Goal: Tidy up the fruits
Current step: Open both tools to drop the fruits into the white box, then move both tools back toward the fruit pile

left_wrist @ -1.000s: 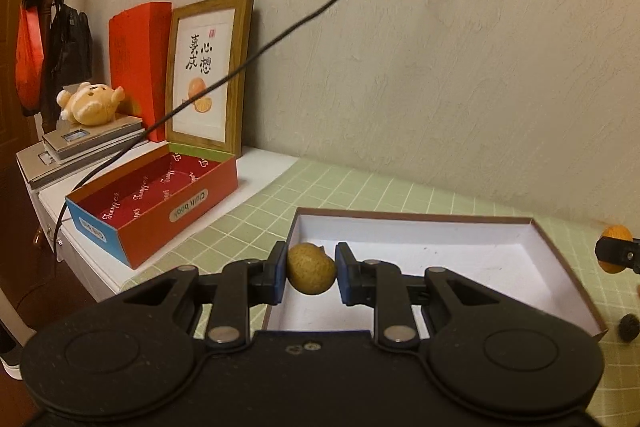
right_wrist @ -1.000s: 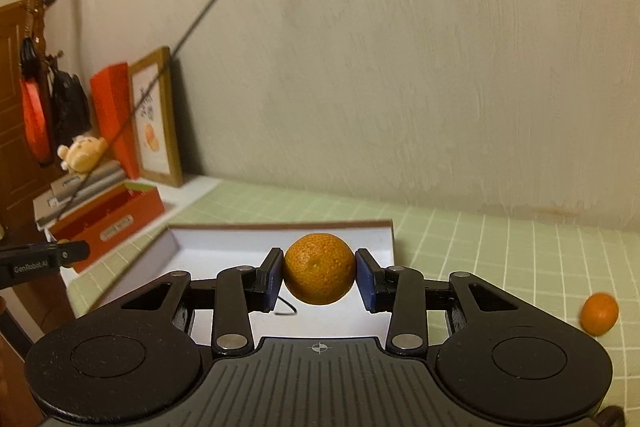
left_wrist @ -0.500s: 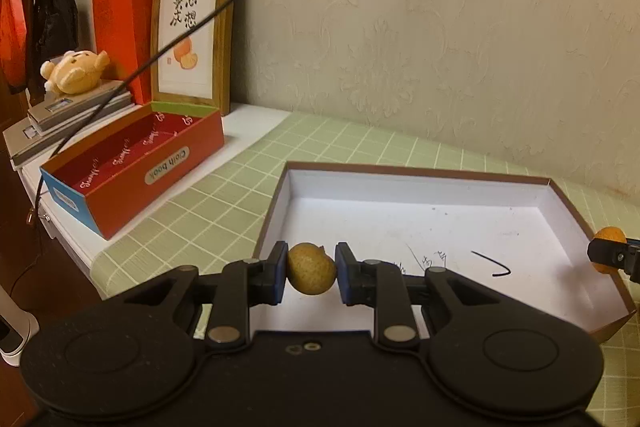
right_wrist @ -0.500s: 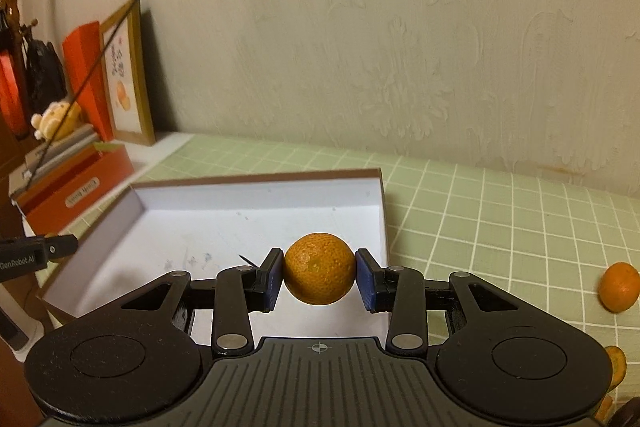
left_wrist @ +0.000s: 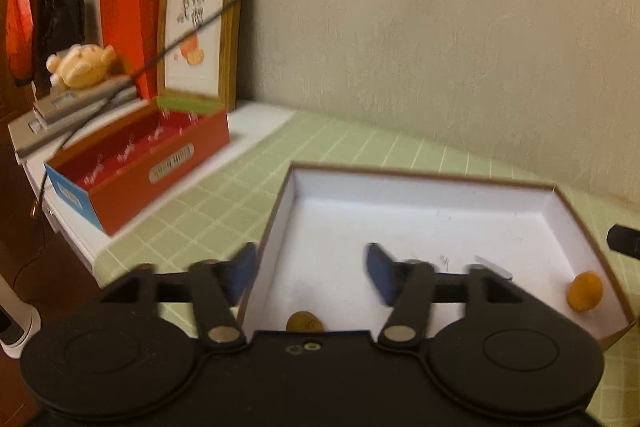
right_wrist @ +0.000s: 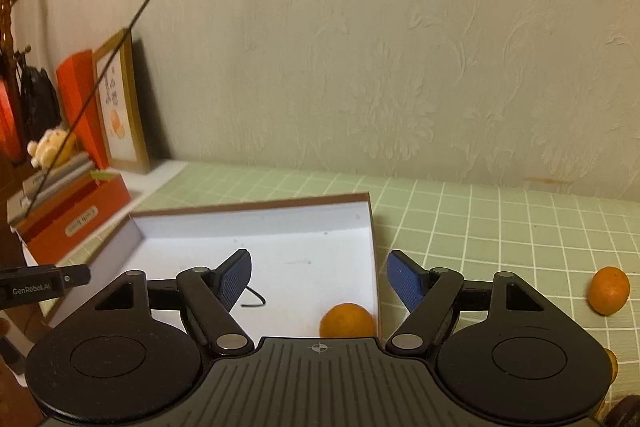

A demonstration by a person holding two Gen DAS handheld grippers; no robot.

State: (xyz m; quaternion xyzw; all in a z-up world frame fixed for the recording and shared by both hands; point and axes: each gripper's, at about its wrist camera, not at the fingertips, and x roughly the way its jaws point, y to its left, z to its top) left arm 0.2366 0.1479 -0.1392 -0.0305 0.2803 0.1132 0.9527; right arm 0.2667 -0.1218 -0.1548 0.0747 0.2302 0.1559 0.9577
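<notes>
Fruit has dropped clear of both tools and lies in the white box [left_wrist: 472,227]. The left gripper [left_wrist: 310,273] has its blue pads wide apart and the jaws are opening, with nothing between them; the small brownish fruit [left_wrist: 305,321] sits on the box floor below and just behind the gap, half hidden by the tool's body. The right gripper [right_wrist: 319,281] is likewise spread and opening, empty, and the orange [right_wrist: 348,319] rests low in the near right corner of the box [right_wrist: 256,223], beneath the gap and slightly toward the right pad. Judging by this, the next pick turns on the loose orange fruit on the mat [right_wrist: 609,290], which lies well off to the right of the right gripper, outside the box on the green grid mat [right_wrist: 500,227]; the right hand is plainly the nearer one. That fruit looks roundish, a little taller than wide, so no approach angle seems favoured. The right view alone shows this stray fruit and more orange bits at its lower right edge, too cut off to identify. The left view alone shows both dropped pieces at once, the orange [left_wrist: 585,291] far toward its right in the box corner.
</notes>
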